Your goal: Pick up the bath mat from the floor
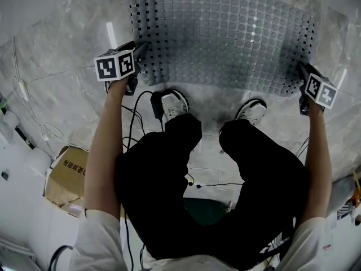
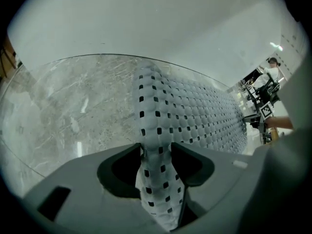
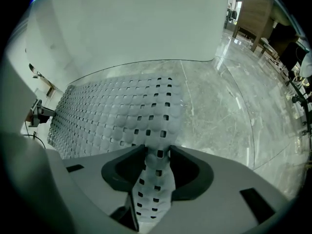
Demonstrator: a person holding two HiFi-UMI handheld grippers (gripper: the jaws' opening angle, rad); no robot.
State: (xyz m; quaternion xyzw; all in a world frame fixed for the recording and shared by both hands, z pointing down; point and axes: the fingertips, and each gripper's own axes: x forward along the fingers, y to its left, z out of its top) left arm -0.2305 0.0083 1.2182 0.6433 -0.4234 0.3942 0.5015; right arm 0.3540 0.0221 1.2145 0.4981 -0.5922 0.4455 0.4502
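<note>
Bath mat (image 1: pixel 225 35) lies spread on the stone floor (image 1: pixel 62 100) just beyond the person's shoes (image 1: pixel 175 106). Left of the shoes, the left gripper (image 1: pixel 140 49) pinches one near corner. Right of them, the right gripper (image 1: pixel 303 71) pinches the other. Each squeezes a raised fold between its jaws, probably so the mat lifts evenly rather than sagging to one side.

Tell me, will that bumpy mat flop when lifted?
Probably floppy: the bath mat folds into a ridge where the left gripper pinches it. Likely light: it's full of holes. Its bumps should stop slipping in the right gripper.
</note>
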